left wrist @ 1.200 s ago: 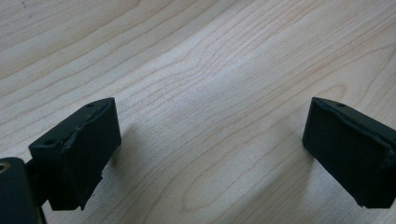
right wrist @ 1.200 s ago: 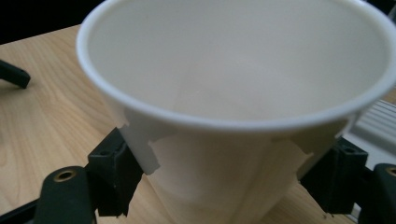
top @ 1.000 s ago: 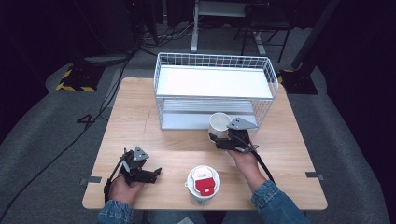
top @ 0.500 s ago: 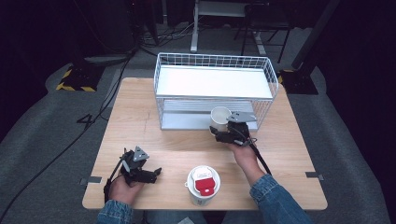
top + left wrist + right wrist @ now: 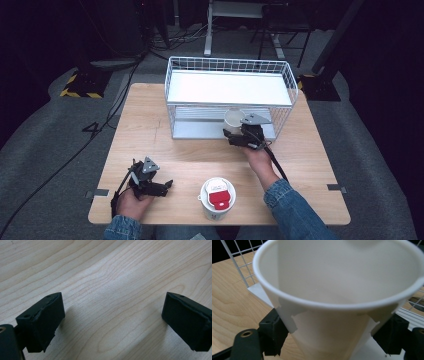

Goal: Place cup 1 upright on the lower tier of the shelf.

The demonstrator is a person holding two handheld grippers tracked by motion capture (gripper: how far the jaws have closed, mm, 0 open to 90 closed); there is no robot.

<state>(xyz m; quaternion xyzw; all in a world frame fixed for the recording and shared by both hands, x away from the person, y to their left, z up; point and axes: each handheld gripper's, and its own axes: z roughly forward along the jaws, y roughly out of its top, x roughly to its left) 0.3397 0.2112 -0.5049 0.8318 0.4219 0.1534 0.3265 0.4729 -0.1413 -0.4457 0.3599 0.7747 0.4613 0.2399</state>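
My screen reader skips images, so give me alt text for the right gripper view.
A white paper cup, open and empty, sits clamped in the right gripper. Behind it are a white wire basket and the wooden table.

Light wooden table (image 5: pixel 150 125) on grey carpet floor (image 5: pixel 45 150). Dark room behind, almost black. Black cables (image 5: pixel 107 117) across the floor at left. Yellow-black striped block (image 5: pixel 80 85) near the table's far left corner. Pale metal legs of furniture (image 5: pixel 207 30) farther back.

Bright lit table, dark surroundings, soft shadows
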